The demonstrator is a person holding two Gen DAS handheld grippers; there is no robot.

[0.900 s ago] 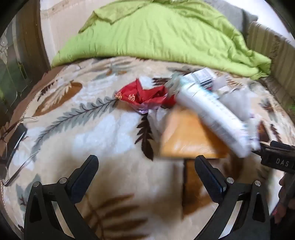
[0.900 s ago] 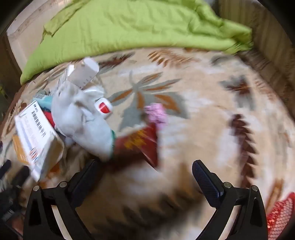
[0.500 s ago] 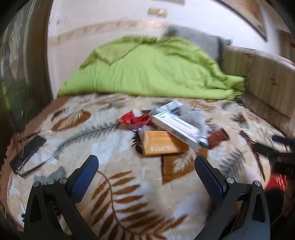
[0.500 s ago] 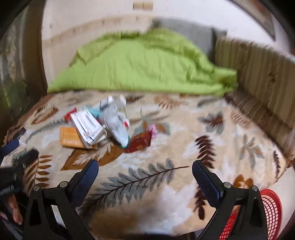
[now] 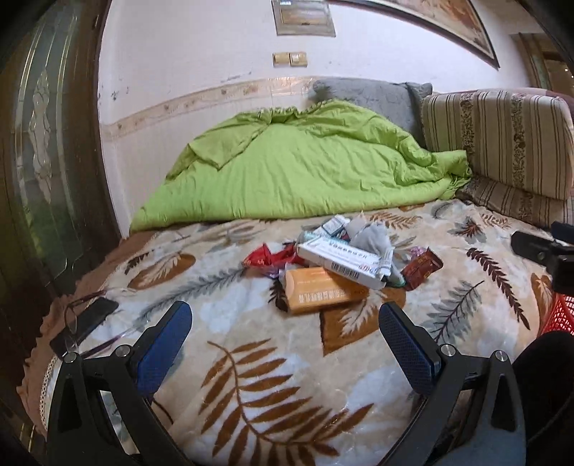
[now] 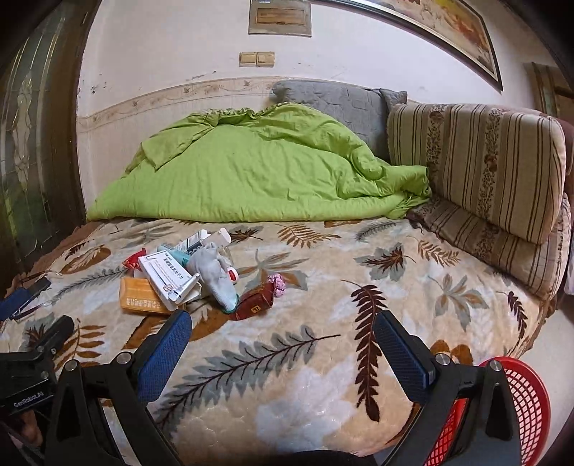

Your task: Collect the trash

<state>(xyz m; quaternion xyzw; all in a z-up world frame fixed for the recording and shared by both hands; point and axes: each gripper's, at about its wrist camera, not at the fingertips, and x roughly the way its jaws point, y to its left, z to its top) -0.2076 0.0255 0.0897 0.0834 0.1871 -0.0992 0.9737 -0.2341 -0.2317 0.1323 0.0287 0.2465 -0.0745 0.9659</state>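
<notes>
A leaf-patterned blanket (image 6: 323, 286) covered the bed. Across its far end a rumpled green quilt (image 6: 251, 172) lay against the wall, with a grey pillow (image 6: 333, 98) showing behind it. Two striped cushions (image 6: 477, 157) were stacked at the right side. At the left edge of the bed a pair of glasses (image 5: 73, 315) rested on a dark phone (image 5: 89, 317). Beige wall switches (image 6: 257, 59) sat under a framed plaque (image 6: 280, 16), beside a glass-panelled dark wooden door (image 5: 39, 161)

Soft even daylight, sharp focus, heavy fisheye bending, dark corners.
</notes>
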